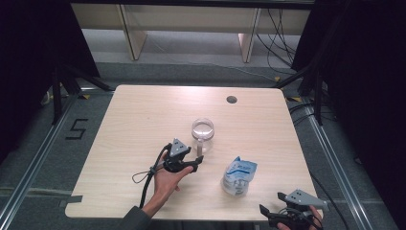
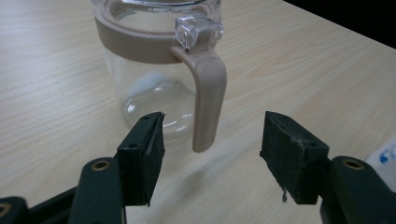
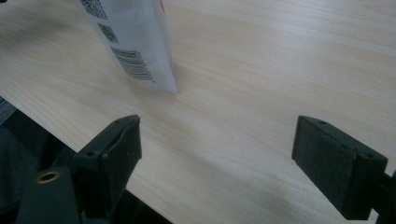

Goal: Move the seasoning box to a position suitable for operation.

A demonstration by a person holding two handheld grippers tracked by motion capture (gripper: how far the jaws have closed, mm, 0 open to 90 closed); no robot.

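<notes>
Black pads of the left tongs (image 2: 212,156) stand nearest in the left gripper view, spread apart with nothing pressed between them. The tan handle (image 2: 208,95) of a clear glass jug (image 2: 140,70) hangs just beyond the gap, a little toward the left pad, and neither pad touches it. A tan band circles the jug below its rim, and a clear lid tab (image 2: 198,30) sits on top of the handle.

In the high view the left tongs (image 1: 197,160) lie level over the pale wooden tabletop (image 1: 139,120), held in the person's left hand (image 1: 167,179), with their tips just short of the jug (image 1: 203,132), which stands upright near the middle of the tabletop.

Right tongs (image 3: 217,149) are spread wide with bare wood between the pads. They hover at the near edge of the tabletop, seen at the bottom right of the high view (image 1: 270,213). A white and blue pouch (image 1: 238,175) stands between the two hands, to the right of the jug and apart from it; its barcoded lower corner (image 3: 140,60) shows ahead of the right tongs, not touching them.

A dark round cable hole (image 1: 231,99) sits near the tabletop's far edge.
</notes>
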